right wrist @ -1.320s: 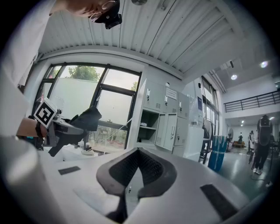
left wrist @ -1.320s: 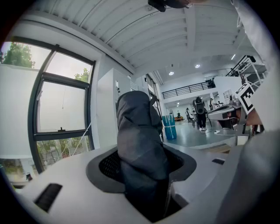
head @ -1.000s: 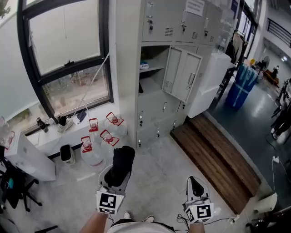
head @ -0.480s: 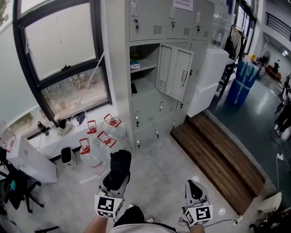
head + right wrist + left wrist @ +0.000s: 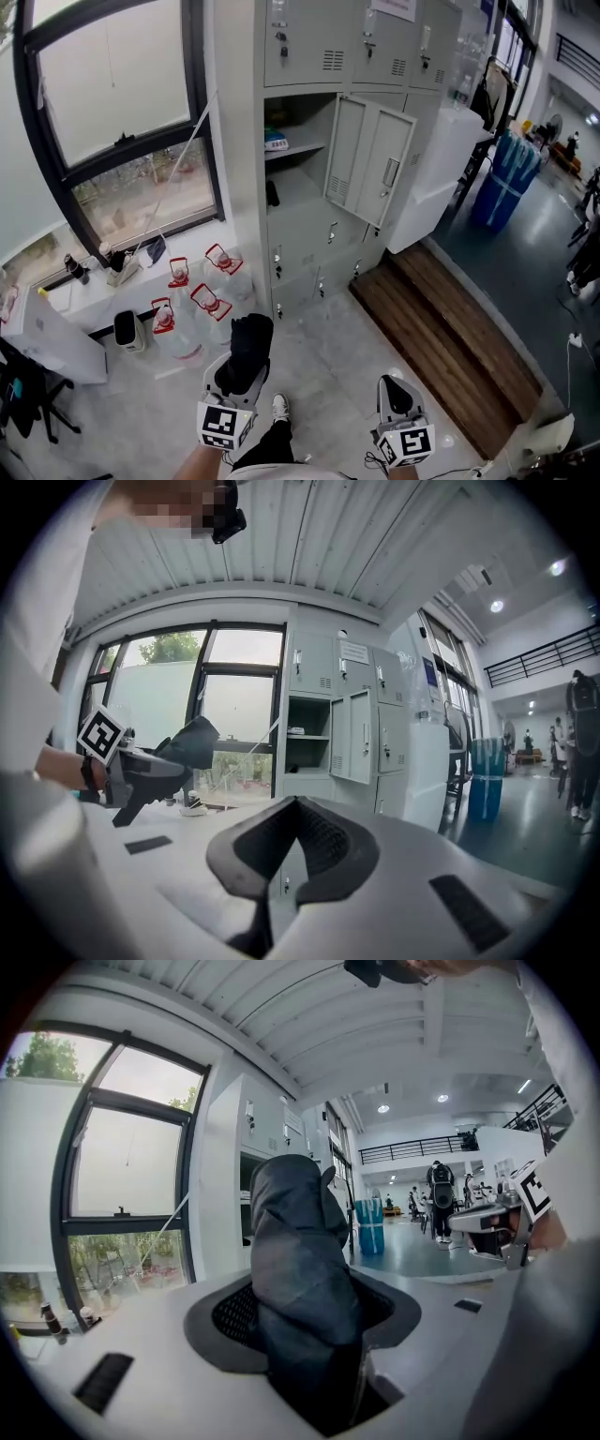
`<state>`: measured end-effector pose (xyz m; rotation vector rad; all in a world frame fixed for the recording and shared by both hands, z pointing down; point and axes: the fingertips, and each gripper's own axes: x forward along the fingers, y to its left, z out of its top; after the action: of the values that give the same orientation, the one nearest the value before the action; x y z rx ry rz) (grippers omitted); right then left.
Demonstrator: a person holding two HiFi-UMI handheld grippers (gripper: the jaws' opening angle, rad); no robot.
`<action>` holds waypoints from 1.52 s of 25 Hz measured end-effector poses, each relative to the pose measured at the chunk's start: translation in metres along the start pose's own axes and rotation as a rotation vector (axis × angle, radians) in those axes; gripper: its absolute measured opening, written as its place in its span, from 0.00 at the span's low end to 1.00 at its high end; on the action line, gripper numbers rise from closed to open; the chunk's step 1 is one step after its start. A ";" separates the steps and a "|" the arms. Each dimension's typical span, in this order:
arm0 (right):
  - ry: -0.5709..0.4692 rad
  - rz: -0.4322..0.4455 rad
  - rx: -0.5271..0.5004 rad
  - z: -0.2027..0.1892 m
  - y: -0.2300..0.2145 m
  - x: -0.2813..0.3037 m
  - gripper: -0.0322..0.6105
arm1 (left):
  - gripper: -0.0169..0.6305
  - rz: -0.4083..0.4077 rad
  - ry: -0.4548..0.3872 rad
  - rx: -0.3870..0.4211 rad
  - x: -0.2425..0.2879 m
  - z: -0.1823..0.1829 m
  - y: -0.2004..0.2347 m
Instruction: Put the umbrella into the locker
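My left hand-held gripper (image 5: 236, 375) clamps the folded dark umbrella (image 5: 250, 337), jaws wide around it, well short of the open locker (image 5: 309, 234). My right hand-held gripper (image 5: 395, 394) is closed and empty.

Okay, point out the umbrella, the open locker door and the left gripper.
umbrella (image 5: 248, 337): head view, folded dark canopy.
open locker door (image 5: 380, 141): head view, upper panel.
left gripper (image 5: 242, 364): head view, between its jaws.
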<state>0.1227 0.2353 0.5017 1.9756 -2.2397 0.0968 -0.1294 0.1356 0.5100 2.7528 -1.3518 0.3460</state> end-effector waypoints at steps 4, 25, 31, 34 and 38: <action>-0.005 0.021 -0.042 0.023 -0.014 0.072 0.07 | 0.41 -0.005 0.005 -0.028 0.062 0.006 0.033; 0.013 0.019 -0.011 0.061 -0.071 0.288 0.07 | 0.41 -0.161 0.110 -0.039 0.269 0.029 0.102; -0.050 0.106 -0.045 0.085 -0.103 0.336 0.07 | 0.41 -0.088 0.106 -0.057 0.305 0.047 0.105; -0.082 0.141 -0.038 0.095 -0.118 0.355 0.07 | 0.41 -0.055 0.093 -0.040 0.323 0.062 0.103; -0.073 0.194 -0.035 0.092 -0.128 0.376 0.07 | 0.41 -0.004 0.098 -0.047 0.336 0.066 0.104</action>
<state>0.1982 -0.1634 0.4631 1.7678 -2.4572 0.0075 -0.0006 -0.1984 0.5161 2.6623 -1.3139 0.4368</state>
